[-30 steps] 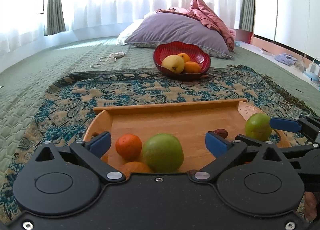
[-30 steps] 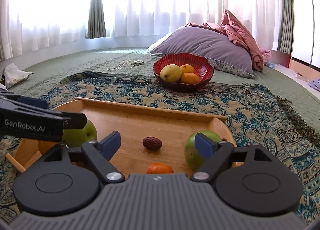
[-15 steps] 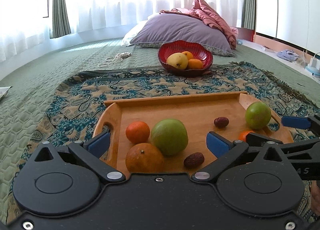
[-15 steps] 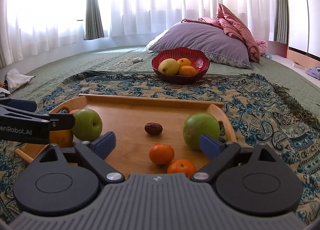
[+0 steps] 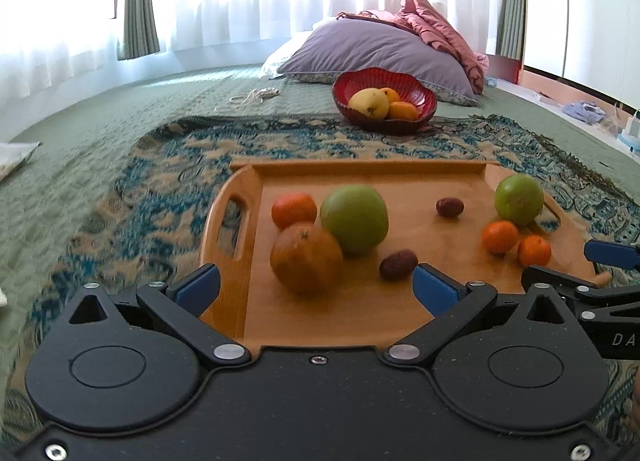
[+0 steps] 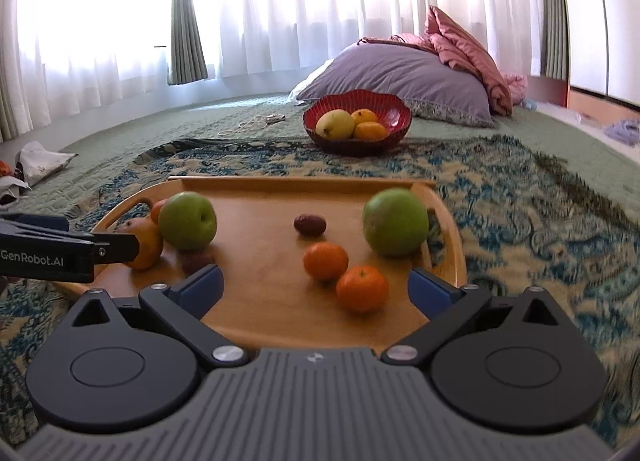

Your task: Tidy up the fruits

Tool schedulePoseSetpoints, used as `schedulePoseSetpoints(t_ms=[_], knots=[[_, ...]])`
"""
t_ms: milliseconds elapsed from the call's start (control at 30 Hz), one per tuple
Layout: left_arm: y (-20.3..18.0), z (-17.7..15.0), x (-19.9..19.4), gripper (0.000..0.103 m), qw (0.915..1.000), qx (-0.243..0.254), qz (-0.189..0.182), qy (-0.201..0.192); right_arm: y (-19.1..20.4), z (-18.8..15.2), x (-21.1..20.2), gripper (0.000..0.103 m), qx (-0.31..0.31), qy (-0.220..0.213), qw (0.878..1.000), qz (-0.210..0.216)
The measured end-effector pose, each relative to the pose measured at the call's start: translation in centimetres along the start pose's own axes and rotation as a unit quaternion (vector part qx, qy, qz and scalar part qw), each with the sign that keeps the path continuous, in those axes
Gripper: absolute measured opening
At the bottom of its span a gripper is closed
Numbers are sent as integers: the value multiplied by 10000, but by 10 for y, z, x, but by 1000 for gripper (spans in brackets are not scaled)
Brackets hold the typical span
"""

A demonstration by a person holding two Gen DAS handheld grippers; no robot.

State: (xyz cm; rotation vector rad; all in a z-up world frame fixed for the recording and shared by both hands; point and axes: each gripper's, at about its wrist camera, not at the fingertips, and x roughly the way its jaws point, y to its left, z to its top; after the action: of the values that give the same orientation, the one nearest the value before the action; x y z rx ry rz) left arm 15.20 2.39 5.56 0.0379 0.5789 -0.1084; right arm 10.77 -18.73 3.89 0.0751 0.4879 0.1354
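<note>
On the patterned rug, the wooden handled tray holds loose apples, oranges and dates; both tongs, left and right, gape wide and empty, probably ready for picking.

Patterned throw carries wooden tray and red bowl, apparently apart.

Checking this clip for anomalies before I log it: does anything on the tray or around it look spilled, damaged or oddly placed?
Nothing stands out. The fruit sits loose on the wooden tray, unsorted but intact: two green apples, four oranges, two dates. The red bowl stands upright on the patterned cloth. Only a white cord lies loose on the bedspread behind.
</note>
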Motion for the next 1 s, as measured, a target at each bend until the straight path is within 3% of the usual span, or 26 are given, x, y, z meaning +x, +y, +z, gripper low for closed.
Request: schedulePoseSetpoints(t_ms=[200,433,633,867,1000], knots=[[2,-28,-1,103,9997,-95,51,196,4,-23,-7,103,-17,81,10000,15],[-3,-46,2,103,9996,45,195,188,21,-37,-10,103,-587,52,9983,-7],[1,-55,8,103,9989,-209,180,384,31,-44,-9,103,-830,26,9964,-142],[1,-58,12,103,9988,-165,188,413,23,-55,-4,103,-429,421,9982,51],[0,-60,13,103,9988,-158,199,419,22,-57,-3,103,-388,398,9985,-2]])
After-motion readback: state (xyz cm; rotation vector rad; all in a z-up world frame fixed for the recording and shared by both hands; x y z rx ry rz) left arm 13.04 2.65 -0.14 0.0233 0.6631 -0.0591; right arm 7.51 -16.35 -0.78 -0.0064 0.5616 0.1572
